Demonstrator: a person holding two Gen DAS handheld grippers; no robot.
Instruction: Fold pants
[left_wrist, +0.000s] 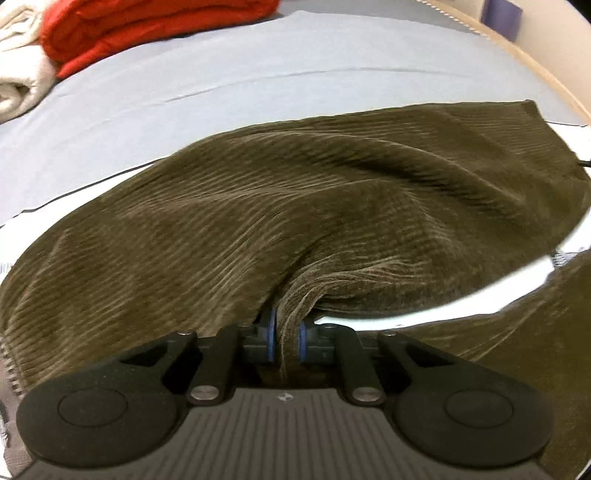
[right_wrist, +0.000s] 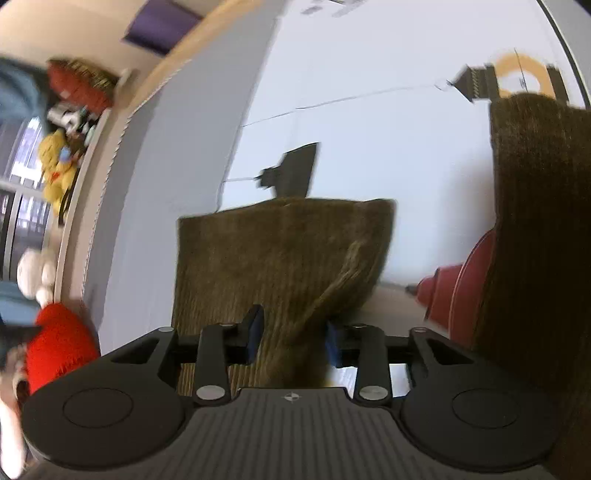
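Observation:
The olive-brown corduroy pants (left_wrist: 295, 206) lie spread across the white mat (left_wrist: 22, 221) on the bed. My left gripper (left_wrist: 287, 338) is shut on a pinched fold of the pants at their near edge. In the right wrist view, my right gripper (right_wrist: 291, 336) is shut on a bunch of the pants (right_wrist: 280, 258) near a leg end, which hangs lifted off the surface. Another part of the pants (right_wrist: 535, 221) rises at the right edge of that view.
A folded red garment (left_wrist: 147, 26) and a cream towel (left_wrist: 18, 74) lie at the far left of the grey sheet (left_wrist: 258, 74). In the right wrist view there is a red object (right_wrist: 454, 291), a red cloth (right_wrist: 55, 339) and a shelf with toys (right_wrist: 59, 166).

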